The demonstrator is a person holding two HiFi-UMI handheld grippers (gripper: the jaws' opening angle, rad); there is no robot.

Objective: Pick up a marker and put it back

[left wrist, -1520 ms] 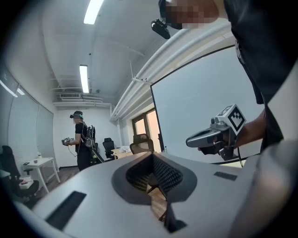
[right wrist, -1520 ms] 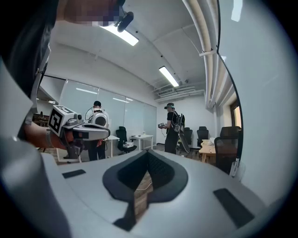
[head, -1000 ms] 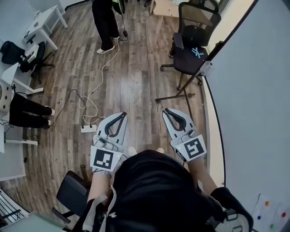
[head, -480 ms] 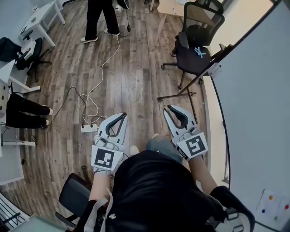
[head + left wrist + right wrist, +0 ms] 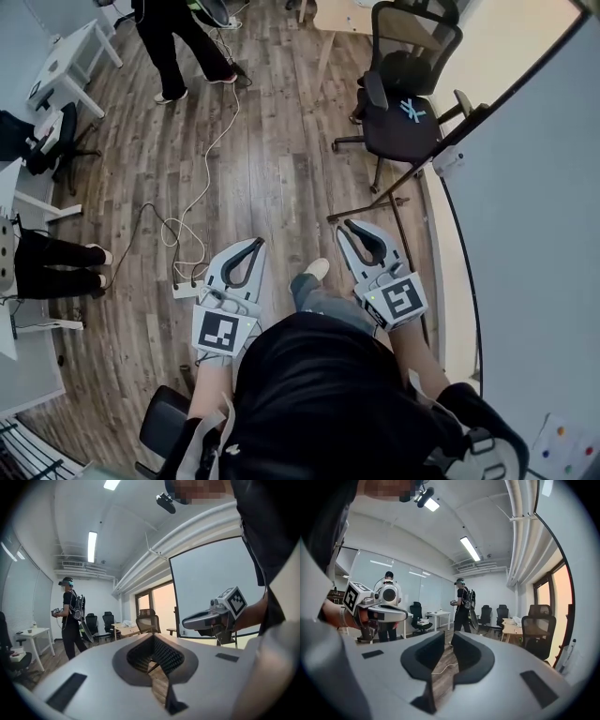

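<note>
Wooden floor (image 5: 281,178) below. Left hand-held gripper (image 5: 255,243) jaws together, right hand-held gripper (image 5: 345,226) barely parted, both empty. No marker seen; whiteboard (image 5: 534,206) nearest right one.

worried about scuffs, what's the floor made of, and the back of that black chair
Floor: probably wood or wood-look laminate, matte grey-brown; plank seams and grain show.
Chair back: seems black mesh in a hard frame; its weave looks semi-transparent.
</note>
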